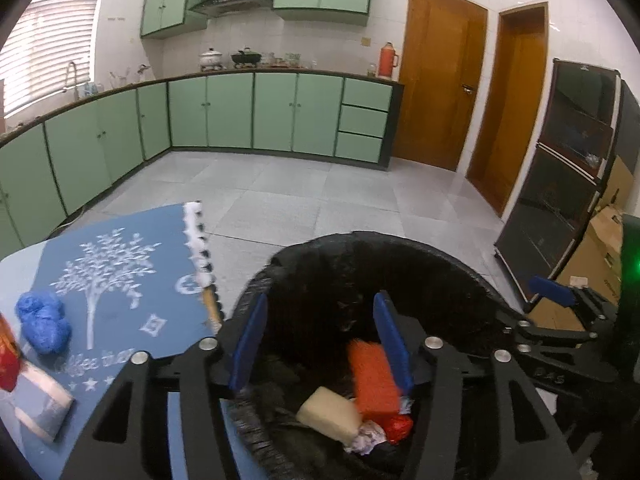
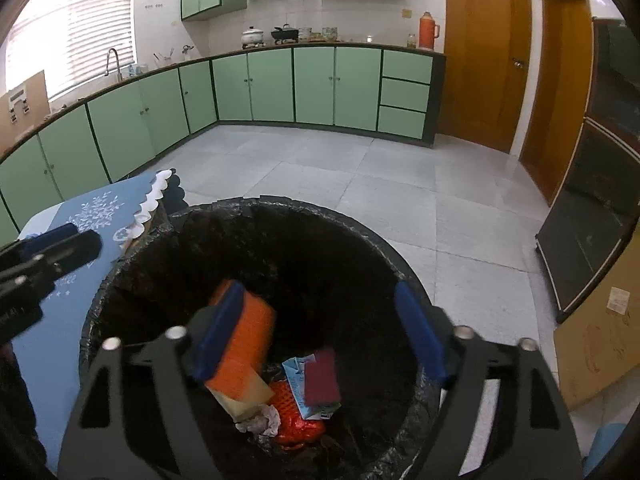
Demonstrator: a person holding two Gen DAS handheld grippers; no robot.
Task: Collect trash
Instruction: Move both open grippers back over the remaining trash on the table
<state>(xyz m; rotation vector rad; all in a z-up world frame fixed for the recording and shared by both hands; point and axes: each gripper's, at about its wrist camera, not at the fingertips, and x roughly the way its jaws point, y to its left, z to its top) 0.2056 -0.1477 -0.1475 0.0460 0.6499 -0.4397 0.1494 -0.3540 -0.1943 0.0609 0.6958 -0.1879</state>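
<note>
Two tools over the black-lined bin at frame centre, left tool and right tool both spread — pinching nothing, orange sponge among trash below.

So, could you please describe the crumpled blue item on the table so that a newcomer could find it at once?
Start at the black-lined round trash bin, then look left to the table under the blue tree-print tablecloth. Near that cloth's left edge lies a crumpled bright blue plastic wad. It is the only solid royal-blue, wrinkled lump there, unlike the red packet and the pale rolled item beside it.
</note>
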